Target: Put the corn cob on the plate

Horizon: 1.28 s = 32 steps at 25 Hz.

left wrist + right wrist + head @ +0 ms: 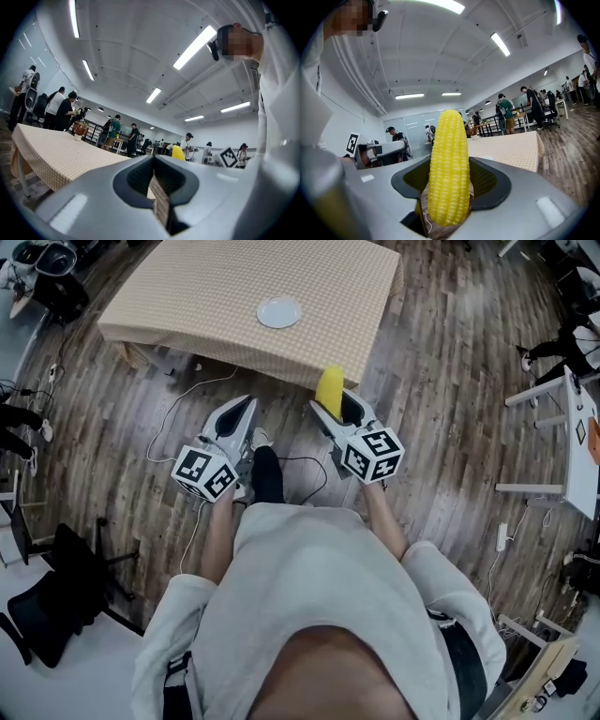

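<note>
Corn cob (pixel 449 168) clamped in right gripper (pixel 330 407) — left gripper (pixel 246 409) closed, empty.
Well short of plate (pixel 278 312) — slack grip risks a drop.

The left gripper (pixel 153 161), jaws together, faces a table (pixel 56 154) (checked cloth), people (pixel 61 110) standing beyond.

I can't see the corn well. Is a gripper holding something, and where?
The right gripper holds the corn by its lower half, top sticking out. The left gripper is shut, empty.

The bench (pixel 187 287) runs off the head view's far edge; the right gripper (pixel 336 409) hides the corn's (pixel 329 385) near end there.
</note>
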Each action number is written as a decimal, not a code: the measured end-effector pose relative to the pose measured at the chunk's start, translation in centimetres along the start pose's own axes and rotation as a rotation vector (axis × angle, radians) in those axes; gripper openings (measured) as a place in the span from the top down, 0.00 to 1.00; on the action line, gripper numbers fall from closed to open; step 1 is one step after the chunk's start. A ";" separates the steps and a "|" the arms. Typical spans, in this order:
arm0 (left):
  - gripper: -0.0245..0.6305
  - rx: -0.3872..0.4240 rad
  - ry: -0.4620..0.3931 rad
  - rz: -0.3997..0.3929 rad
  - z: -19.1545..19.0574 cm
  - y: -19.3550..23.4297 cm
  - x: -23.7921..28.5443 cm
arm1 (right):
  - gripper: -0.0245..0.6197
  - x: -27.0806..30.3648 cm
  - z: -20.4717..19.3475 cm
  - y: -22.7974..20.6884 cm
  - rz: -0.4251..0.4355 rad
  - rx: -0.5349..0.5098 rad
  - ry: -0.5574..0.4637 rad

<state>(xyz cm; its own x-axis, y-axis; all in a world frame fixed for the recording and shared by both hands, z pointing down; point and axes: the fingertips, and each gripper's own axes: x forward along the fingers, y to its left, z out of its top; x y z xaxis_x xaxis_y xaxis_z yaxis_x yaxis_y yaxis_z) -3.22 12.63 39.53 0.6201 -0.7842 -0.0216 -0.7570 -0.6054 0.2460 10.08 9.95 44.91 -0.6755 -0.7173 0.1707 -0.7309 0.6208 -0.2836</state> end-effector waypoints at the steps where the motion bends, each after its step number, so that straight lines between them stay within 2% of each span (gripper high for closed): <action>1: 0.95 -0.003 0.003 -0.005 0.0 0.8 0.7 | 0.56 0.8 0.1 -0.4 -0.004 0.001 0.004; 11: 0.95 -0.019 0.024 -0.019 1.2 12.8 6.6 | 0.56 12.8 1.4 -4.6 -0.037 0.012 0.028; 16: 0.95 -0.063 0.055 -0.032 0.9 18.8 9.1 | 0.57 18.8 1.7 -6.0 -0.057 0.043 0.057; 23: 0.95 -0.073 0.060 -0.063 4.7 26.3 13.4 | 0.57 26.5 5.3 -7.5 -0.085 0.060 0.068; 32: 0.95 -0.079 0.071 -0.119 7.4 32.2 17.5 | 0.57 33.1 8.8 -9.2 -0.125 0.055 0.057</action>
<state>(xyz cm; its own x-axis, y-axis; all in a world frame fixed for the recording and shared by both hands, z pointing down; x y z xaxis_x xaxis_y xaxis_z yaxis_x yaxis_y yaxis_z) -18.22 -21.59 39.91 0.7195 -0.6944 0.0125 -0.6604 -0.6785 0.3217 -4.71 -22.30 44.89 -0.5851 -0.7678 0.2611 -0.8044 0.5083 -0.3076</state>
